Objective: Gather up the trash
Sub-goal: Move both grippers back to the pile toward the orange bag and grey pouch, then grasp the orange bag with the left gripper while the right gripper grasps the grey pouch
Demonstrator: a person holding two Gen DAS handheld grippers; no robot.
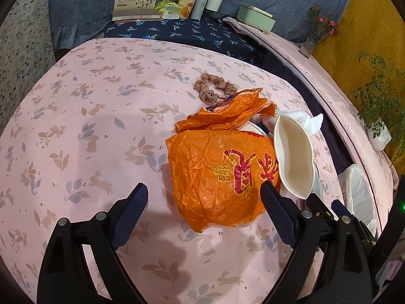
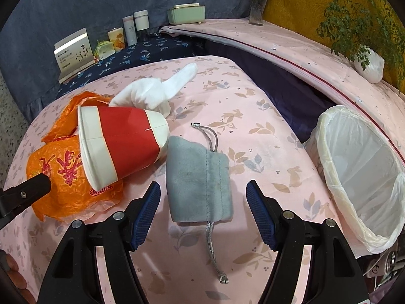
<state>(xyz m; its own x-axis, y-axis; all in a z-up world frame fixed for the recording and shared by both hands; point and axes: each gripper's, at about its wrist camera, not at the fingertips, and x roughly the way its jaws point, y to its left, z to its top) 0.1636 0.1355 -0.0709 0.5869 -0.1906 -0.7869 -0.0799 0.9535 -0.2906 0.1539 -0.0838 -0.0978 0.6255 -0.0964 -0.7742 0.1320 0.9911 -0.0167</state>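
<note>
Your left gripper [image 1: 203,197] is spread wide over the near edge of the crumpled orange bag [image 1: 217,174] on the pink surface [image 1: 76,126], gripping nothing. Your right gripper [image 2: 203,195] straddles the grey pouch [image 2: 198,179], fingers clear. Beyond lies the tipped red-and-white cup [image 2: 121,144].

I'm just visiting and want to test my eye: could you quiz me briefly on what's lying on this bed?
1. True or false: the red paper cup stands upright.
2. What lies between the right gripper fingers: A) grey drawstring pouch, B) white sock, C) scrunchie?
3. Which item does the cup rest partly on?

Key:
1. False; it lies on its side.
2. A; the fingers are apart, not touching it.
3. The orange plastic bag.
</note>
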